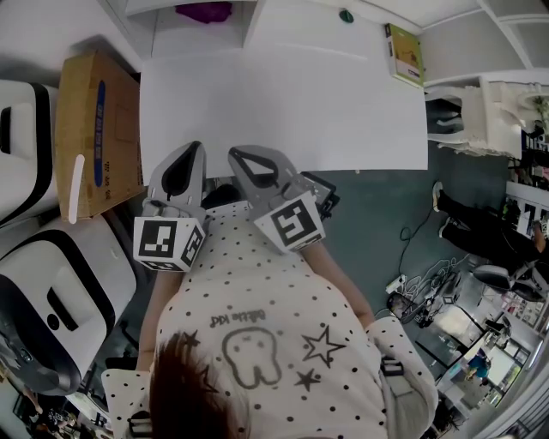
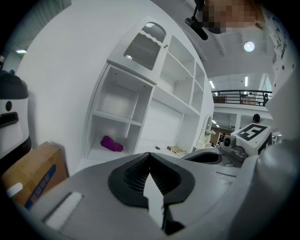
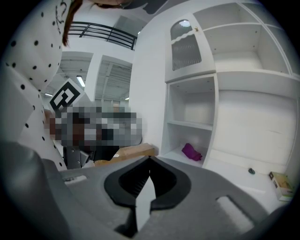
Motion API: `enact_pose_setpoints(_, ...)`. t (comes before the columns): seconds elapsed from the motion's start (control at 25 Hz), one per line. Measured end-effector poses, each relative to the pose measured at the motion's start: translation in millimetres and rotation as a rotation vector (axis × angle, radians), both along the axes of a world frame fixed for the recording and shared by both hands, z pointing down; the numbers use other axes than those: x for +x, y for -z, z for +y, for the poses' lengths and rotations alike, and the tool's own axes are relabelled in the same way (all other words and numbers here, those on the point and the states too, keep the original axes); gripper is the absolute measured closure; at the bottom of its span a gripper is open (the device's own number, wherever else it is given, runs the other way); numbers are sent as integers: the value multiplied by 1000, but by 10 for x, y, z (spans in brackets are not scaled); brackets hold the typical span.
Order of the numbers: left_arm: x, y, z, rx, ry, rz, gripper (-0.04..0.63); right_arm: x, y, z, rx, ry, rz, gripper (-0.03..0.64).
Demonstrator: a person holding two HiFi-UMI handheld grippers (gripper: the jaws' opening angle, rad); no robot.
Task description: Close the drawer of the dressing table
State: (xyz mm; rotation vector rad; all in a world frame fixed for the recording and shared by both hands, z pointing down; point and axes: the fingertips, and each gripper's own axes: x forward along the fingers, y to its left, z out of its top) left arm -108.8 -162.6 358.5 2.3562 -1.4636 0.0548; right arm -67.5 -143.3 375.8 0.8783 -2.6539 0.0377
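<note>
The white dressing table fills the middle of the head view, its front edge just ahead of both grippers. No drawer front shows in any view. My left gripper is shut with nothing between its fingers, held close to the person's chest at the table's front left. Beside it my right gripper is shut too, and empty. Both gripper views look across the tabletop at the white shelf unit behind it.
A purple item lies in the lowest shelf. A small book and a dark knob sit on the tabletop at the back. A cardboard box and white machines stand left; cables lie right.
</note>
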Motion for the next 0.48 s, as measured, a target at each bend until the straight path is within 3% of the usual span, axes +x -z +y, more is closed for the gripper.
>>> enact_pose_setpoints(0.48, 18, 6, -25, 6, -14, 6, 595, -1, -12, 0, 14, 6, 24, 614)
